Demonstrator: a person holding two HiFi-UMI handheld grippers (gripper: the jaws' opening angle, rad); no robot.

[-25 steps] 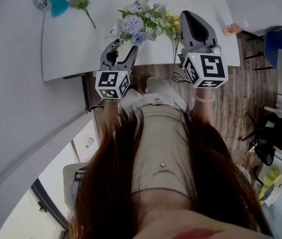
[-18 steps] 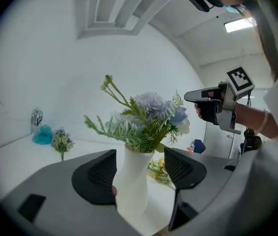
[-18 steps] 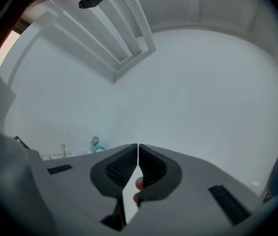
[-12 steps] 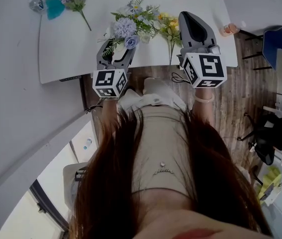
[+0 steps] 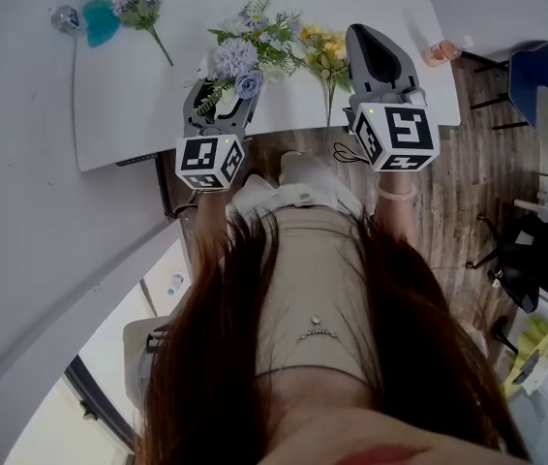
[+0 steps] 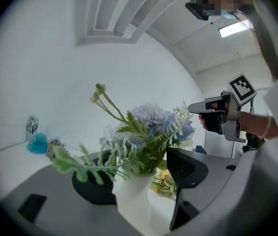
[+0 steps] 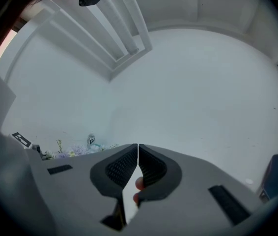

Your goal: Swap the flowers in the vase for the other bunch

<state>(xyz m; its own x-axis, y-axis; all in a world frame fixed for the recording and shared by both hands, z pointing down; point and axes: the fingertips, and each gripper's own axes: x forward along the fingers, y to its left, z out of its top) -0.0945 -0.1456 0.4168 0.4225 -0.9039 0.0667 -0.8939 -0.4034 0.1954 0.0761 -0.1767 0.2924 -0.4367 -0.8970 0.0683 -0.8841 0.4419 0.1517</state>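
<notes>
Nothing is swapped yet. The blue flowers [image 6: 151, 119] stand in the white vase [image 6: 131, 200] near the bench's [image 5: 129, 105] near edge, and the yellow bunch [image 5: 328, 54] lies just right of it. The left hand-held gripper [image 5: 224, 95] is wide; its jaws have just been opening, and the vase stands ungripped between them. The right hand-held gripper [image 7: 137, 154] is closed and empty. Pulling the blue flowers out and refilling the vase both remain.

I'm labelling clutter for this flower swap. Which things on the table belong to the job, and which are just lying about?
Job: vase, blue flowers, yellow bunch.
Lying about: can, teal thing, purple sprig (probably), peach thing.
</notes>
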